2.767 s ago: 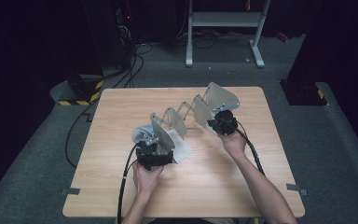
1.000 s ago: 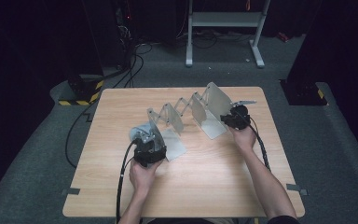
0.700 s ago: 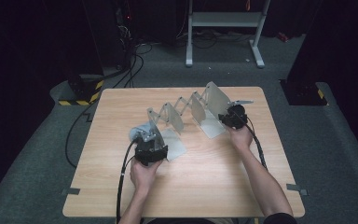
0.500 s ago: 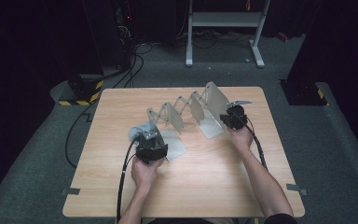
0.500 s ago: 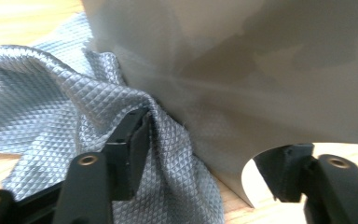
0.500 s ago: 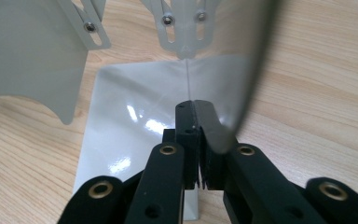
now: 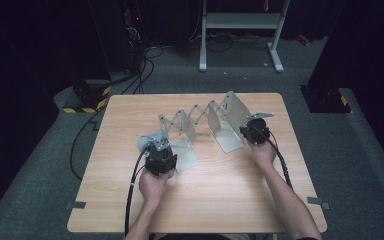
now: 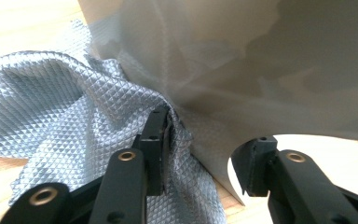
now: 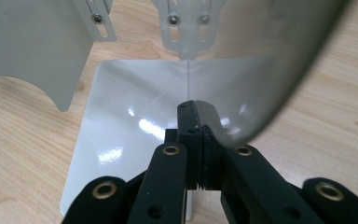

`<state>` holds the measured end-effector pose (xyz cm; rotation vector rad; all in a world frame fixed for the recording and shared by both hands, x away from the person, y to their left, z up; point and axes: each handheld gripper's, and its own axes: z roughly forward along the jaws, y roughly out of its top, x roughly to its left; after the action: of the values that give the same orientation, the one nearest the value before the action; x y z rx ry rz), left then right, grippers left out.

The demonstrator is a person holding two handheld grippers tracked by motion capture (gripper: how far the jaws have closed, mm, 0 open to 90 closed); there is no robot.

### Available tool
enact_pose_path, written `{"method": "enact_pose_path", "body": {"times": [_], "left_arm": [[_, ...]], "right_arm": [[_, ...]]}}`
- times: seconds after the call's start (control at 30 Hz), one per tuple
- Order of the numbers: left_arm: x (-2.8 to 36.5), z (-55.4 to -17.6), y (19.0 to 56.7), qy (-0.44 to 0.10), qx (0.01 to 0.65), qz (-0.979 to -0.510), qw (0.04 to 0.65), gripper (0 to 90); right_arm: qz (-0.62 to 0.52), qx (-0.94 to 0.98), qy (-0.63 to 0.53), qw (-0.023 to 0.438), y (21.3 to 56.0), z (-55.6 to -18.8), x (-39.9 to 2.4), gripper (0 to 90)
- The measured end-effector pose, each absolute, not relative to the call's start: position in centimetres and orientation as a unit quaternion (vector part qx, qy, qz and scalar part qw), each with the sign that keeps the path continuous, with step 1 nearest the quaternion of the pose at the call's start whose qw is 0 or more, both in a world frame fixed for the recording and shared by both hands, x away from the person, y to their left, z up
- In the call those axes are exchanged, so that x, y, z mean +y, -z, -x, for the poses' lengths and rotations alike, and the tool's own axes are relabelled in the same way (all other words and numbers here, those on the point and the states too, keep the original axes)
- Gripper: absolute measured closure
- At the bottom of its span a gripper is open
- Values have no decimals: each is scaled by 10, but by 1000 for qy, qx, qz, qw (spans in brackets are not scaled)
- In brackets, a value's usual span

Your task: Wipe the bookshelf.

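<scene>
A grey metal folding rack (image 7: pixel 200 117) with scissor links stands stretched across the table. My right gripper (image 7: pixel 246 129) (image 9: pixel 196 112) is shut on the rounded edge of its right upright plate (image 9: pixel 279 60) (image 7: pixel 236 111), above that plate's glossy foot (image 9: pixel 130 107). My left gripper (image 7: pixel 156 146) (image 8: pixel 209 133) points at the left end plate (image 8: pixel 261 70), where a grey quilted cloth (image 8: pixel 51 107) (image 7: pixel 148 141) lies bunched. Its jaws have just been closing, with cloth and plate edge between them. One pad touches the cloth; the other stands clear of the plate.
The wooden table (image 7: pixel 130 210) is bare in front of the rack. Beyond its far edge are a grey floor, black cables (image 7: pixel 145 65) and a white stand's legs (image 7: pixel 240 35). Each gripper's cable trails back along the forearm.
Since the earliest frame the right hand has gone right and the rack stands stretched wider. Over the last second both hands have stayed almost where they were.
</scene>
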<state>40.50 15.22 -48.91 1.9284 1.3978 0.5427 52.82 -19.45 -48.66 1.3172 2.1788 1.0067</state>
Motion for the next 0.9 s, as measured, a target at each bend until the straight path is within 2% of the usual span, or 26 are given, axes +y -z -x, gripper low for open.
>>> {"method": "enact_pose_path", "body": {"times": [0.9], "left_arm": [[165,-419,485,-186,518,-759,348,688]], "right_arm": [[-464,784,-357,207,487,-470,-217,877]]}}
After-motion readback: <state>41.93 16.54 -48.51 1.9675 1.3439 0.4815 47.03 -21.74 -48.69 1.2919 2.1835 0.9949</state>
